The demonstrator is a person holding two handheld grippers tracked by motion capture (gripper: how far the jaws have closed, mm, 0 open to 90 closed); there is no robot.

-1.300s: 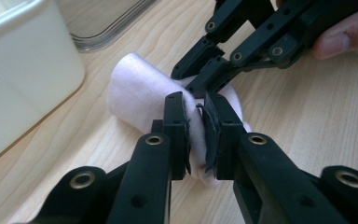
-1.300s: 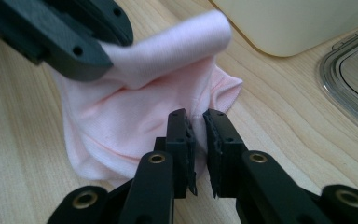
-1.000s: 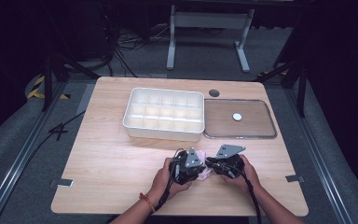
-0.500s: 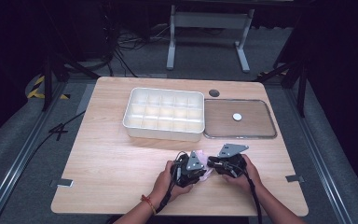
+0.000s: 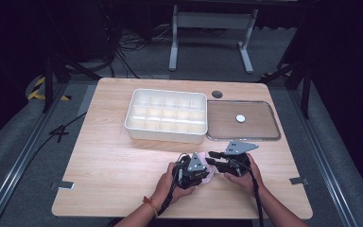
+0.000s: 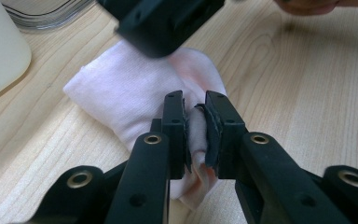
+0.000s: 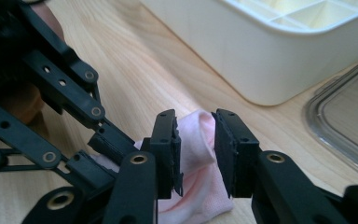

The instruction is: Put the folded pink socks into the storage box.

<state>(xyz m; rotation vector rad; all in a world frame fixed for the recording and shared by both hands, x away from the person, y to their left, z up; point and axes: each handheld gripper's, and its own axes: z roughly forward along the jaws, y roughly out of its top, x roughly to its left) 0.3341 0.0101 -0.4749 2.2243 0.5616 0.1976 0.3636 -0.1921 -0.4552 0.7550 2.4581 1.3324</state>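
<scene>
in the high view, two hands come in from the near edge of the wooden surface (image 5: 108,161). the left gripper (image 5: 199,171) and the right gripper (image 5: 211,158) meet close together near the near edge, a bit right of the middle. a small pink cloth (image 5: 210,176) peeks out between them, lying on the surface. a white tray (image 5: 166,134) with many little boxes inside sits toward the far edge, near the middle. just beside it, toward the right edge, lies a clear flat lid (image 5: 243,137) with a small white round thing (image 5: 240,118) on it. a dark round hole (image 5: 217,94) is near the far edge.

in the left gripper view, the left gripper (image 6: 196,128) pinches a fold of the pink cloth (image 6: 130,98) tight between its two black jaws. the cloth is soft and bunched and rests on the surface. the black body of the other gripper (image 6: 161,21) hangs over the far part of the cloth. a corner of the white tray (image 6: 0,51) shows at the top left.

in the right gripper view, the right gripper (image 7: 196,144) has its jaws apart, and they have just been opening. the pink cloth (image 7: 198,182) sits between them, but the pads do not squeeze it. the left gripper (image 7: 51,107) is just beside it, on the cloth. the white tray (image 7: 261,51) stands behind, and the edge of the clear lid (image 7: 340,135) is at the right.
</scene>
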